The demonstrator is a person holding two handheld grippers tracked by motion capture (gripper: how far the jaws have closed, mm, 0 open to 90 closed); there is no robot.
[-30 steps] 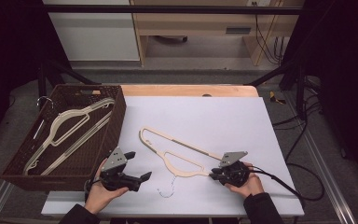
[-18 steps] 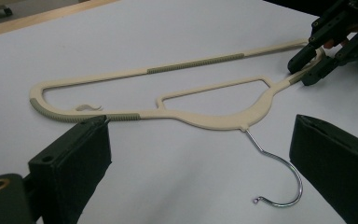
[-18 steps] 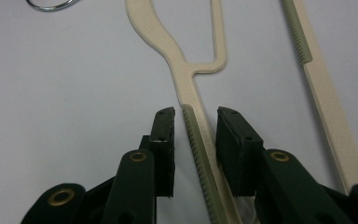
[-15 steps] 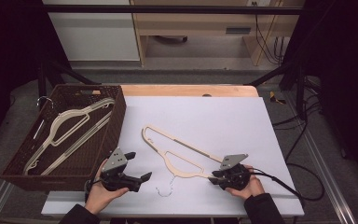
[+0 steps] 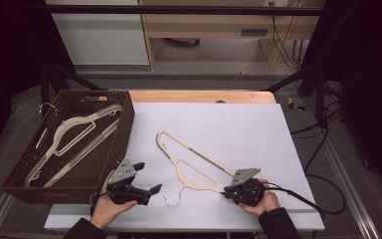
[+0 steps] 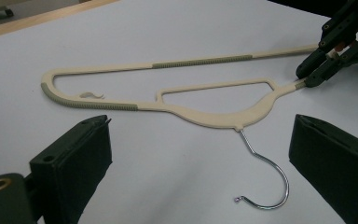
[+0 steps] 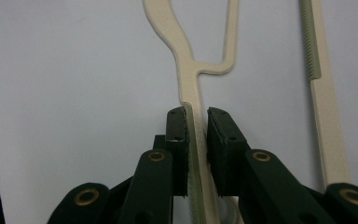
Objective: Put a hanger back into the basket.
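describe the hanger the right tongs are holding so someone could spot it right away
On the white table, right of the brown basket, one cream hanger lies flat and alone. The right tongs pinch its arm end, and its chrome hook points toward the person; the other hangers sit inside the basket.

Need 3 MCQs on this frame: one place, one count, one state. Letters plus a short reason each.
1. Where is the right gripper clamped on the table's cream hanger?
A. chrome hook
B. arm end
C. bottom bar
2. How many hangers lie in the wicker basket?
A. none
B. two
C. five
3. How are the left gripper jaws?
A. open, empty
B. shut on the hook
C. shut on the basket rim

B: right gripper view shows the arm between the jaws.
B: high view shows two.
A: left gripper view shows wide-apart jaws.
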